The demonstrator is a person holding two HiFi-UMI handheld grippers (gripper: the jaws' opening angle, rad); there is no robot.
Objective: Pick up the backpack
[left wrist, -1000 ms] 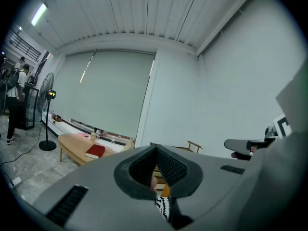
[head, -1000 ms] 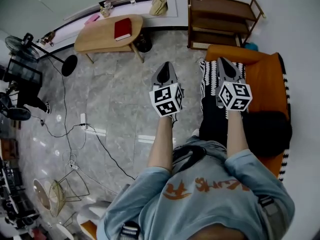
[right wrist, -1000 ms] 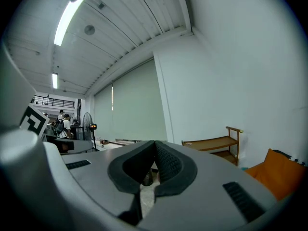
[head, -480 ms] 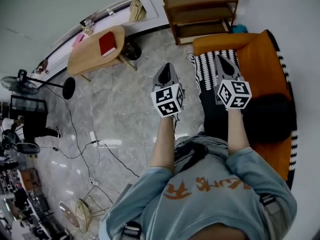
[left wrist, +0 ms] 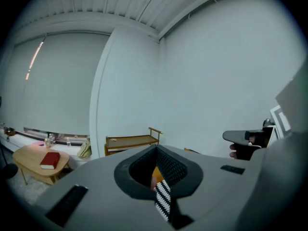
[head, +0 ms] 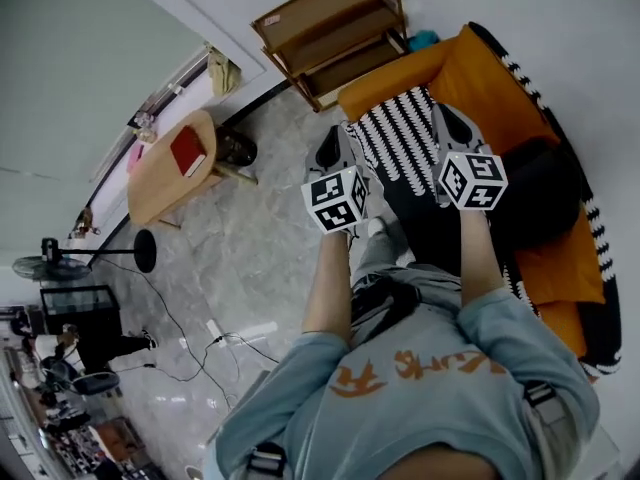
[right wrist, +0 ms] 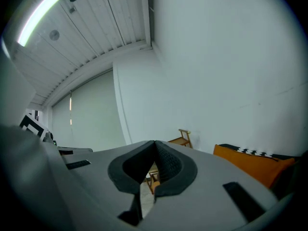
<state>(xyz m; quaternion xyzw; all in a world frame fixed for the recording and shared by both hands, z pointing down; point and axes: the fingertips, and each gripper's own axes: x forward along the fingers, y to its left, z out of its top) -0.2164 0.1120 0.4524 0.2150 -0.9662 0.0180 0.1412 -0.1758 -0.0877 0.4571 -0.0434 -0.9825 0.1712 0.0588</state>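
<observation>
While the left gripper (head: 334, 140) and right gripper (head: 449, 120) are pressed together, empty, the backpack (head: 545, 200) lies on the sofa (head: 480, 73).
Grippers mid-frame; black backpack right of centre, just right of the right gripper; wooden shelf (head: 330, 28) top.

An orange sofa (head: 480, 78) bears a black backpack (head: 540, 203) and a striped cloth (head: 400, 133); a red book (head: 187, 152) lies on the wooden table (head: 160, 190).

backpack (head: 545, 206) partly behind right tool (head: 445, 118), book (head: 187, 152) title unreadable
</observation>
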